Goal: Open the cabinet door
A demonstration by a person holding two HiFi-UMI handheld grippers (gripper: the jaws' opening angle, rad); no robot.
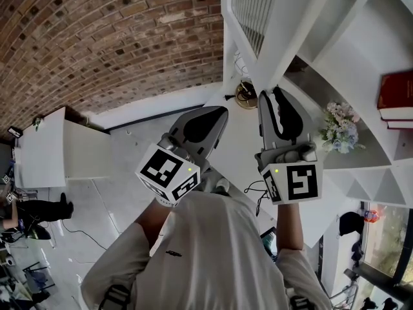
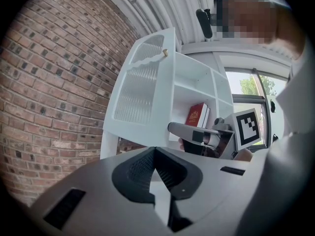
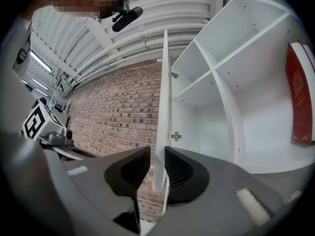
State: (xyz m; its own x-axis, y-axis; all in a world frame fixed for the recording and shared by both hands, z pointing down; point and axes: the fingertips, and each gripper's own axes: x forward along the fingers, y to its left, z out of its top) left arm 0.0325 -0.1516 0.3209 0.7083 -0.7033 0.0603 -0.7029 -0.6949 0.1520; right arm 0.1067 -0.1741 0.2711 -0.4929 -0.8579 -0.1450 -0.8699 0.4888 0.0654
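White cabinet door (image 3: 161,107): stands edge-on, swung well clear of the open shelves (image 3: 231,97) to its right. Right claw (image 3: 157,157) clamped on its near lower edge; left claw (image 2: 155,150) together, empty, idle at left. Step: swing nearly complete. Next: ease the edge further round, then release.

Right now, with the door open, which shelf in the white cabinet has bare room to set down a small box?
The compartment just behind the cabinet door, beside its hinge, looks bare. The next one has bare floor left of the red book. Around the flowers it is crowded. The right gripper holds the door's edge.
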